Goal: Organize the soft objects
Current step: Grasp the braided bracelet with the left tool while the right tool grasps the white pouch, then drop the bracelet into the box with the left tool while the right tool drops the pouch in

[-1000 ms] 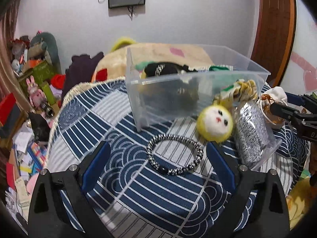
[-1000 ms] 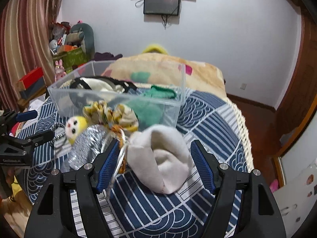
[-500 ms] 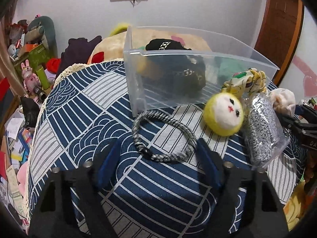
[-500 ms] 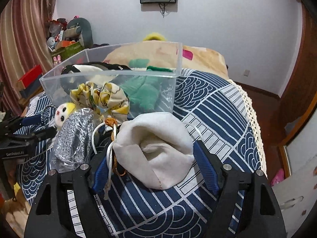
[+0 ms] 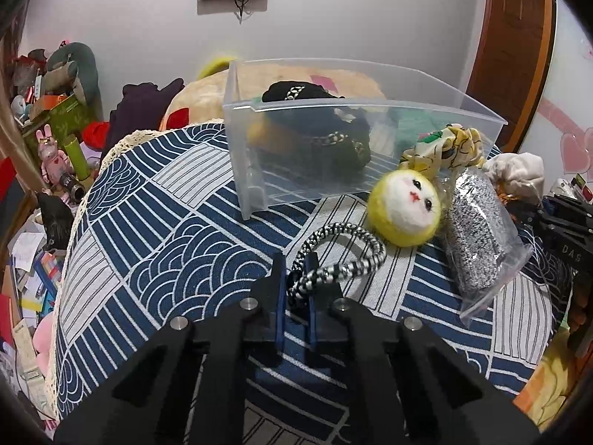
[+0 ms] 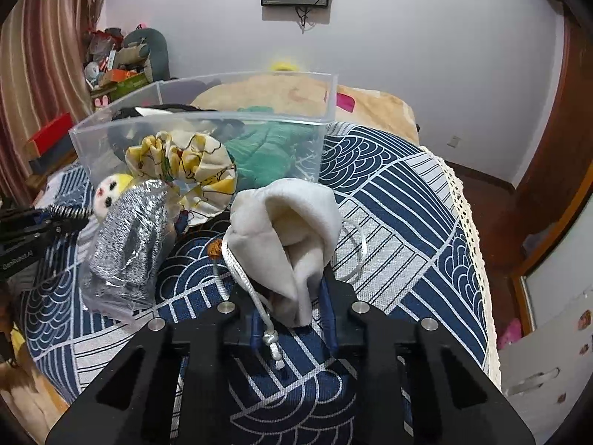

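Between left tongs [image 5: 295, 272], seemingly pinched: braided loop [image 5: 343, 256].

Black item [image 5: 315, 129] in clear bin [image 5: 370, 107]: blurred thru wall, can't ID.

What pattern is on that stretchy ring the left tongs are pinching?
The stretchy ring is braided in black and white, clearest in the left wrist view.

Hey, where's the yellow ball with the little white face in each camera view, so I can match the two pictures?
Left wrist view: the yellow face ball sits right of centre, just beyond the braided loop that the left gripper pinches.
Right wrist view: the ball is at the left, partly hidden behind the silver bag.
Shared landmark: the clear plastic bin, directly behind the ball in both.
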Demonstrator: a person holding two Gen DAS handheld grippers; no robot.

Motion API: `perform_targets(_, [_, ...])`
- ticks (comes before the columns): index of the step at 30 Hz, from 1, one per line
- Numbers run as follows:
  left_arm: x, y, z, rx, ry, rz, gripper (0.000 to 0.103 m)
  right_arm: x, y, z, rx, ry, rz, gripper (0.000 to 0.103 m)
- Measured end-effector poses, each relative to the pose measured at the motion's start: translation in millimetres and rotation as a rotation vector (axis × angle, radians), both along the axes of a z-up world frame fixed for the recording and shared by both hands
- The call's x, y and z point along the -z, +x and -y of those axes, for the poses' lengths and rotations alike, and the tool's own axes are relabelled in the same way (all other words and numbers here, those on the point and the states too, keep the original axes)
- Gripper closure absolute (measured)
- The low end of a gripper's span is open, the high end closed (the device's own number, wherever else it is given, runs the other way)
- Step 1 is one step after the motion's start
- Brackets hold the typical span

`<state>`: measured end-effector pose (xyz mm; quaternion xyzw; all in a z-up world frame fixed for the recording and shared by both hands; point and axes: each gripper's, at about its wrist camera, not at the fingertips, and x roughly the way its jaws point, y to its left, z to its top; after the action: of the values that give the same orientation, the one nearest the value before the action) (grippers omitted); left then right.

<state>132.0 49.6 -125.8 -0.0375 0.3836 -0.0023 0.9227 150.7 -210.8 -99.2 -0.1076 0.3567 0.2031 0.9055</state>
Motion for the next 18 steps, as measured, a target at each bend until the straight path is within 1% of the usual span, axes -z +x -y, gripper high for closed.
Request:
perform_targets(2, [-1.6, -3.3, -1.5, -0.001, 0.000, 0.005, 0.095, -3.1, -2.1, 4.8, -0.001, 0.009, 0.010, 0.084])
perform_targets(7, [-13.2, -13.8, -4.0, 0.001, -0.004, 0.032, 0.095, -15.2, -9.7, 10.1, -0.002, 0.029, 0.050, 0.084])
perform_targets(11, [-30.9, -23.2, -4.1, 0.001, 0.004, 0.080, 0.095, -28.4, -15.6, 14.2, 0.000, 0.050, 0.090, 0.084])
perform_targets(18, [-60.6, -27.9, -0.6, 0.004, 0.006, 0.156, 0.095, -53.9, -19.5, 12.1, -0.012, 0.078, 0.163, 0.084])
